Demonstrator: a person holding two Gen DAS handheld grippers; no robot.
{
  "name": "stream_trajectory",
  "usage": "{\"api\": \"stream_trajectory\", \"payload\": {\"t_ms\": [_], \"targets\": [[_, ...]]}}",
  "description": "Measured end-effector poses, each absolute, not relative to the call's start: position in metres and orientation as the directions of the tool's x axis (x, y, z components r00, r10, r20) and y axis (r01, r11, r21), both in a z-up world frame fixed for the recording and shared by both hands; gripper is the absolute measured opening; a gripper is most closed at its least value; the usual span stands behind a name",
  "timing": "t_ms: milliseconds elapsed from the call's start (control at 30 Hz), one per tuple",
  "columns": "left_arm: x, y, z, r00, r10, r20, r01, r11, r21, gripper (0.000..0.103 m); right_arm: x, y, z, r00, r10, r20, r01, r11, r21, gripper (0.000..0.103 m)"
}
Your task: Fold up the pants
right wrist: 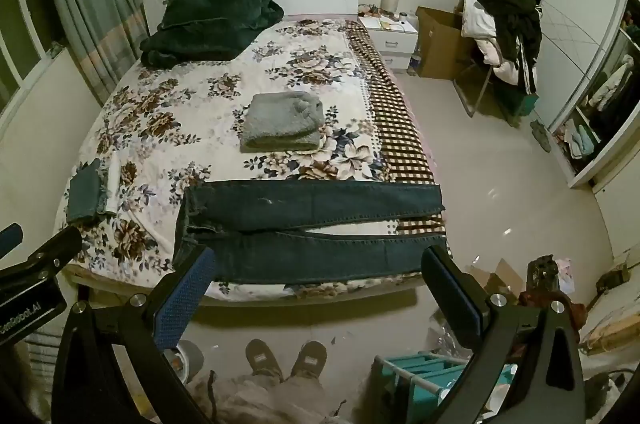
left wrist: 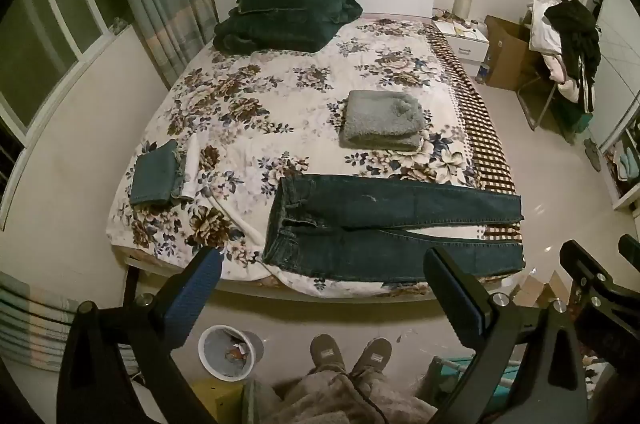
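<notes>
Denim pants (left wrist: pixel 384 228) lie flat across the bed (left wrist: pixel 280 112); both grippers' jaws gape wide, holding and touching nothing.

My left finger (left wrist: pixel 200 284) is covering the bed's (left wrist: pixel 168 266) foot edge, and my right finger (left wrist: pixel 456 288) is hiding part of the jeans' (left wrist: pixel 400 220) near leg. In the right view my fingers (right wrist: pixel 188 288) are masking the jeans' (right wrist: pixel 312 224) waist corner and hem. My legs are running off the bottom edge. The nightstand (right wrist: pixel 394 32) clutter is looking too small to identify.
</notes>
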State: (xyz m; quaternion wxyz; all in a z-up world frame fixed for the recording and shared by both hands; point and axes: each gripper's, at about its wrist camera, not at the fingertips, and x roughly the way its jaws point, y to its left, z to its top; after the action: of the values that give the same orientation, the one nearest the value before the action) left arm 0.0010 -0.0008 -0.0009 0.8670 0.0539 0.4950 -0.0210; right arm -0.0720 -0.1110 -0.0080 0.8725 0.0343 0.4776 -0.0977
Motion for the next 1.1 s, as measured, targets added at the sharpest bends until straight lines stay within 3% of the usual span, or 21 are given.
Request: {"api": "stream_trajectory", "payload": {"t_ms": [1100], "targets": [[0.002, -0.002, 0.006, 0.513, 0.002, -0.859, 0.099, 0.993, 0.062, 0.103, -0.071, -0.111, -0.010, 0.497, -0.134, -0.857, 0.192, 0.981, -0.042, 0.103]]}}
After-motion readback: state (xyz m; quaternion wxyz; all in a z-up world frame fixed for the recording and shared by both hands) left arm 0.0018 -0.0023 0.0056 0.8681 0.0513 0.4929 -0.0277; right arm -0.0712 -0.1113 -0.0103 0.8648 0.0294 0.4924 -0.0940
